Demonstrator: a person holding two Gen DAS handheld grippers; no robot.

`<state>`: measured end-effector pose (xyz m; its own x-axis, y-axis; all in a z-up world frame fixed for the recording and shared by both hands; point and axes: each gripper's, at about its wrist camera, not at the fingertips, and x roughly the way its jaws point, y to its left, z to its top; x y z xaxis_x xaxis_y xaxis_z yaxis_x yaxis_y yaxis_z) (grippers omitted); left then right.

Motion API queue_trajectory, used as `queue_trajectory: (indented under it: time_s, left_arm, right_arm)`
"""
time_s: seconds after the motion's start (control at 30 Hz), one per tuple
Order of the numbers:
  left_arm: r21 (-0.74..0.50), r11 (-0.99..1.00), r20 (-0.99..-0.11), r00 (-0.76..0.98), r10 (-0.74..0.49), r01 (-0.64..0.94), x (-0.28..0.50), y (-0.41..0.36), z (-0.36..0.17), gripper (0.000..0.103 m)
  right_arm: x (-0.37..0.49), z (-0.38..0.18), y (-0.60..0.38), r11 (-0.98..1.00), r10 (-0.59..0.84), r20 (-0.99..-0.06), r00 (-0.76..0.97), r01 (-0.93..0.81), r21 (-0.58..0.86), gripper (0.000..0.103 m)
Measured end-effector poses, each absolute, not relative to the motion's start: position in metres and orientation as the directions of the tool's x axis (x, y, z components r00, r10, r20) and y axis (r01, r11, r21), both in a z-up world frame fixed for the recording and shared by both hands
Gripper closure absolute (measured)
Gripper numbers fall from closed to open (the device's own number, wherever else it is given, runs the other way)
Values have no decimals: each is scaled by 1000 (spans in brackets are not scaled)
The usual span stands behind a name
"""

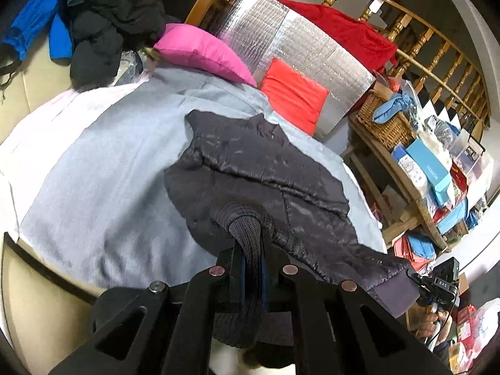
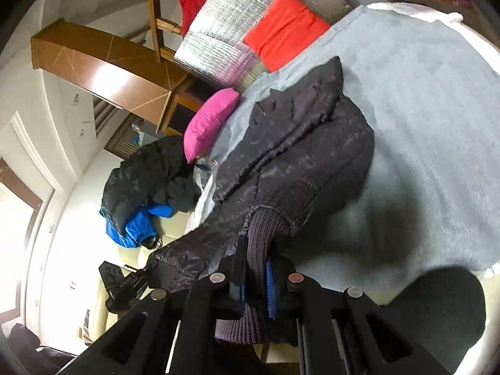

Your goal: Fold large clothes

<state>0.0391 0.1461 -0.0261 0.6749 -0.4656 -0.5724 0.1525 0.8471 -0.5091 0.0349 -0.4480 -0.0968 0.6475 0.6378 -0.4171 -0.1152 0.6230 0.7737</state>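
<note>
Surroundings: a pink cushion and an orange-red cushion lie at the far edge of the grey bed cover, backed by a silver quilted foil sheet; a red cloth hangs over the wooden railing; a heap of dark and blue garments sits at the bed's far left corner; a wooden shelf unit with a wicker basket and boxes stands just beside the bed; nothing lies on the dark quilted jacket.

Writing: a light-blue box carries lettering, too small to read with certainty.

Task item: the jacket lies on the bed cover, its near hem raised; the left gripper is pressed together, pinching the jacket's ribbed knit hem; the right gripper is likewise clamped on the ribbed hem; the rest of the jacket stretches away from both tongs toward the cushions.
</note>
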Motion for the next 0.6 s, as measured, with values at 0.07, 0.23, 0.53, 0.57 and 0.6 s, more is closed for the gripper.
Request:
queue_trajectory:
  time_s: [0.07, 0.23, 0.53, 0.57, 0.6]
  left_arm:
    - [-515, 843, -564, 681, -467, 152, 45, 145, -24, 95]
    - [-520, 841, -549, 695, -465, 151, 57, 144, -17, 95]
    - [-535, 834, -535, 709, -460, 137, 72, 145, -11, 95]
    - [-536, 833, -534, 709, -460, 137, 73, 146, -11, 95]
    - [-537, 832, -532, 710, -461, 138, 74, 146, -10, 95]
  right_arm:
    - [40, -92, -449, 616, 639, -401, 656, -125, 778, 94]
    - [52, -80, -448, 606, 641, -367, 674, -150, 781, 94]
    - [68, -69, -451, 580, 642, -318, 698, -169, 797, 94]
    - [69, -68, -451, 577, 641, -314, 700, -171, 798, 94]
    - [70, -67, -451, 576, 641, -311, 702, -171, 799, 94]
